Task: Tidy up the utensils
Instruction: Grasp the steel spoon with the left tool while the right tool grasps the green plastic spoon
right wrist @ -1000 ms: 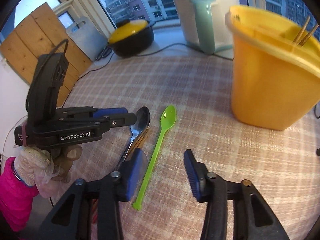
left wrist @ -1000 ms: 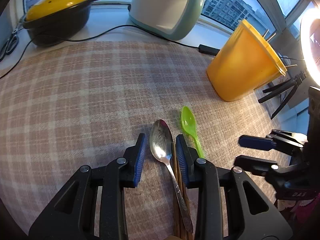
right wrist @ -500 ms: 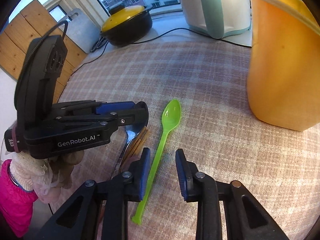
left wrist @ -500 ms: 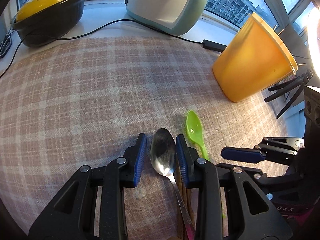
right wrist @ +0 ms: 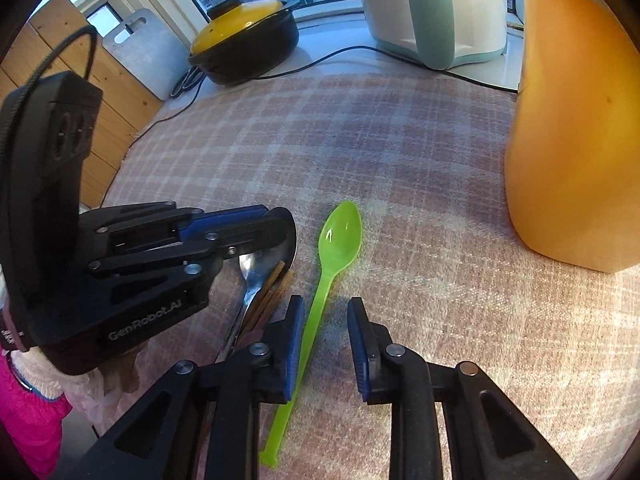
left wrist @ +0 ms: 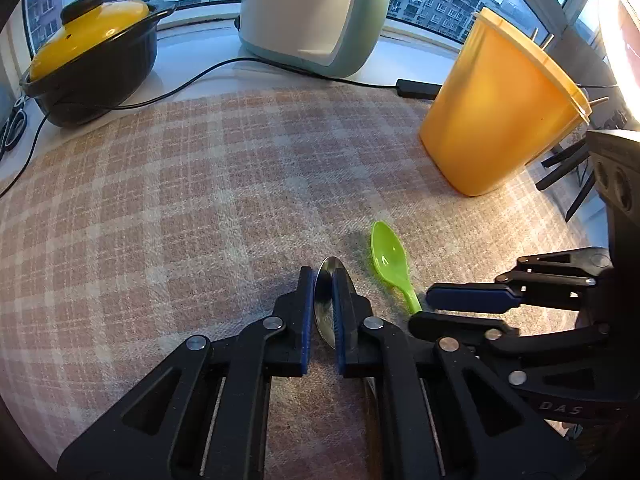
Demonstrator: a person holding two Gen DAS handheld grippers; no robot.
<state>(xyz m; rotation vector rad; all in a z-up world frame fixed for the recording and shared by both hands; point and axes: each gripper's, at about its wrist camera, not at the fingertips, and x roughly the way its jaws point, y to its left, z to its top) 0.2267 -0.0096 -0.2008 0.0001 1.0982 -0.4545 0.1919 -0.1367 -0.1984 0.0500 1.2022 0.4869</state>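
Left hand-held gripper point(left wrist: 321, 312) pitched steeply down at the plaid-clothed worktop point(left wrist: 180, 200); jaws closing, blue pads against the bowl of the shiny metal spoon point(left wrist: 323, 300), which lies on the cloth beside brown wooden chopsticks point(right wrist: 272, 286). Casing reads "GenRobot.AI". Right hand-held gripper point(right wrist: 323, 340) equally steep, jaws closing astride the handle of the bright green plastic spoon point(right wrist: 334, 252); left pad touches it, right pad apart, so not yet grasped. Tall orange plastic holder point(left wrist: 492, 120) stands well beyond.
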